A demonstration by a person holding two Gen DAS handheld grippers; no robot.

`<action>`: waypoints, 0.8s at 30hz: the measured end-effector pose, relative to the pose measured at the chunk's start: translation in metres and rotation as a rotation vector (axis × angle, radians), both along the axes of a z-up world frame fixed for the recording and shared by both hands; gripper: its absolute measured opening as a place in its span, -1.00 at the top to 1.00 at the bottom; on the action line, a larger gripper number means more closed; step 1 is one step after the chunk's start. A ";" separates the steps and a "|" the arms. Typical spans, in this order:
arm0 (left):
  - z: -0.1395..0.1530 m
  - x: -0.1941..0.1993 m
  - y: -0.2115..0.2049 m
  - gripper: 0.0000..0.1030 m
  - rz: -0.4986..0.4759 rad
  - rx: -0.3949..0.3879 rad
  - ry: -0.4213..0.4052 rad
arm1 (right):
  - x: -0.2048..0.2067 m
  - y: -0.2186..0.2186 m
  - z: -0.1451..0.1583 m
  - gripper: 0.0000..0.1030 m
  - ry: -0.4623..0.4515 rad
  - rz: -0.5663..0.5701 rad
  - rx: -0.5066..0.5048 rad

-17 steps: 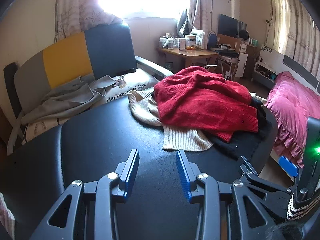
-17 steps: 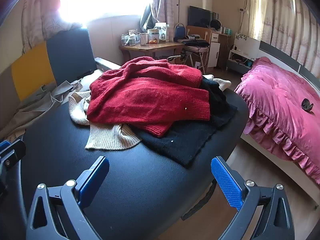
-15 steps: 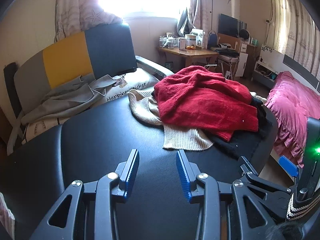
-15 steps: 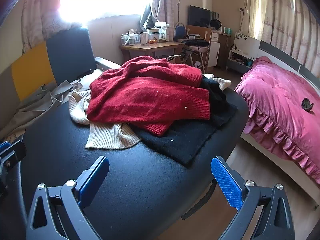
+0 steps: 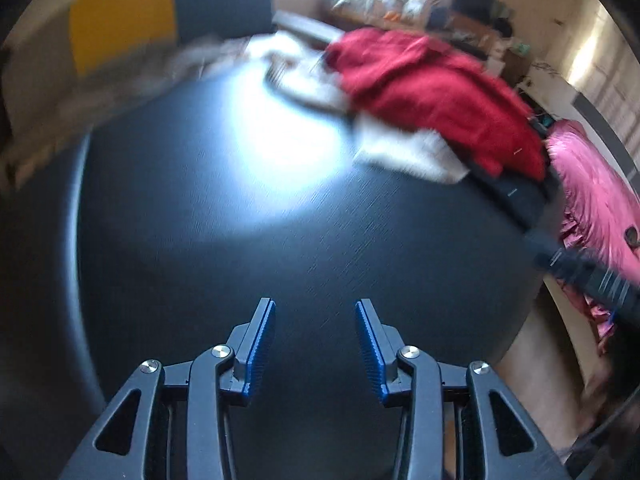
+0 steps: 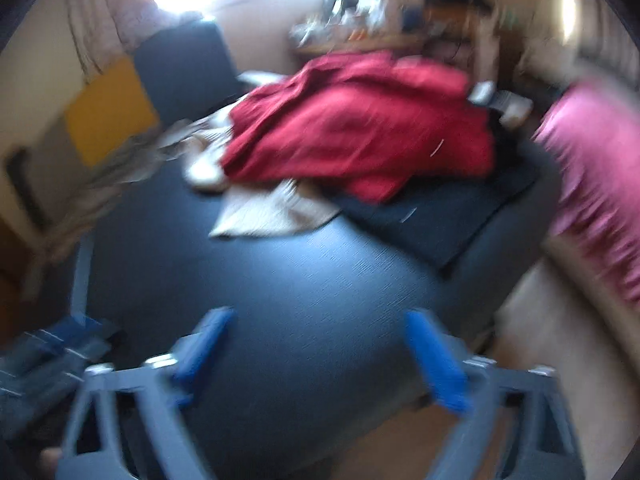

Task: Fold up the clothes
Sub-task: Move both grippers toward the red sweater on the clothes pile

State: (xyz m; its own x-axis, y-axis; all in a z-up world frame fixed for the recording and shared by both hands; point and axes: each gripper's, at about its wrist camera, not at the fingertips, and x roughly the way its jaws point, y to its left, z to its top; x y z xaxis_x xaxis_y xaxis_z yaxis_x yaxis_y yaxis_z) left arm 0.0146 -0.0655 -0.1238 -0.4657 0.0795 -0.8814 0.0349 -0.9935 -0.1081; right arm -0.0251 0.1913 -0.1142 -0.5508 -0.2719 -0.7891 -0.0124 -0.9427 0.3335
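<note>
A red sweater [image 5: 432, 92] lies on top of a heap at the far right of the black table [image 5: 280, 248]. Under it lie a cream knit [image 5: 408, 152] and a black garment [image 5: 516, 196]. The right wrist view shows the same red sweater [image 6: 360, 128], cream knit [image 6: 276, 212] and black garment [image 6: 440, 216]. My left gripper [image 5: 315, 312] is open and empty over the table's near part. My right gripper [image 6: 316, 320] is wide open and empty, short of the heap. Both views are motion-blurred.
A grey, yellow and dark blue sofa [image 5: 120, 16] with grey cloth on it stands at the back left. A bed with a pink cover [image 6: 600, 152] is at the right. A cluttered desk [image 6: 360, 36] stands behind the heap. The table's edge [image 6: 480, 300] drops to the floor at right.
Both grippers have lifted and tilted down toward the table, blurring the views. The left gripper has swung left. The clothes have not moved. Both stay open.
</note>
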 end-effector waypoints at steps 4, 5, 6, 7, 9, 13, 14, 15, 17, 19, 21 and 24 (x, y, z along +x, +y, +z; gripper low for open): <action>-0.018 0.019 -0.026 0.15 0.008 0.050 0.001 | -0.026 0.011 0.011 0.47 0.089 0.033 0.004; -0.019 0.021 -0.029 0.15 0.011 0.046 0.004 | -0.033 0.009 0.018 0.44 0.119 0.045 0.023; -0.019 0.023 -0.031 0.15 0.014 0.041 0.005 | -0.046 0.008 0.026 0.24 0.145 0.053 0.054; -0.017 0.024 -0.033 0.13 0.012 0.053 0.006 | -0.060 0.007 0.033 0.10 0.170 0.060 0.088; -0.017 0.025 -0.038 0.02 0.000 0.101 0.012 | -0.089 0.006 0.045 -0.26 0.210 0.084 0.139; -0.019 0.027 -0.033 -0.38 -0.059 0.122 0.038 | -0.157 -0.004 0.050 -0.49 0.203 0.145 0.255; -0.019 0.025 -0.029 -0.40 -0.073 0.102 0.040 | -0.175 -0.006 0.052 -0.51 0.200 0.160 0.283; -0.020 0.023 -0.026 -0.44 -0.087 0.081 0.043 | -0.194 -0.008 0.053 -0.51 0.184 0.164 0.275; -0.025 0.012 -0.013 -0.55 -0.109 0.040 0.044 | -0.216 -0.005 0.056 -0.51 0.165 0.156 0.186; -0.026 0.012 -0.008 -0.68 -0.130 0.017 0.048 | -0.239 -0.005 0.056 -0.51 0.169 0.135 0.072; -0.027 0.010 -0.007 -0.76 -0.142 0.025 0.052 | -0.265 -0.008 0.049 -0.51 0.155 0.108 -0.006; -0.028 0.009 -0.009 -0.80 -0.152 0.045 0.059 | -0.295 -0.019 0.031 -0.48 0.107 0.059 -0.034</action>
